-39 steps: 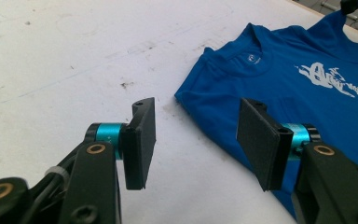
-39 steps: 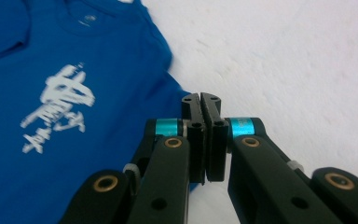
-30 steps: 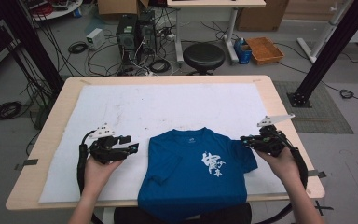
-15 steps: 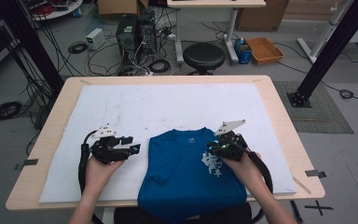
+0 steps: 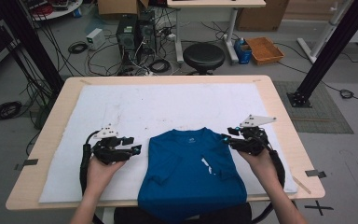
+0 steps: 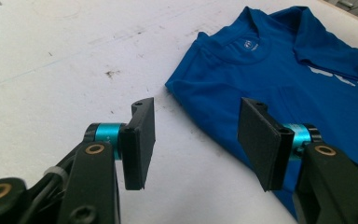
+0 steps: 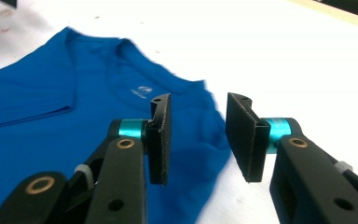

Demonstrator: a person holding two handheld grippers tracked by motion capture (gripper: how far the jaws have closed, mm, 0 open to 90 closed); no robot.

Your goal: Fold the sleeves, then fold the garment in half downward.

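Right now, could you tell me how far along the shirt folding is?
Early. Done: one sleeve lies folded across the blue T-shirt. In hand: nothing; the right tongs have just opened, empty, beside the shirt's edge. Left: the other sleeve, by the open left tongs, is still spread flat.

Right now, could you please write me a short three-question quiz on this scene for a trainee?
1. True or false: the right gripper is clamped on the blue T-shirt.
2. On what does the shirt lie? A) white mat B) bare wood C) stool
3. Which sleeve is folded in over the chest?

Key
1. False: its jaws stand apart at the shirt's shoulder edge, having just been opening, with nothing pinched.
2. A, the white mat.
3. The one on the right gripper's side; the sleeve near the left gripper lies spread out.
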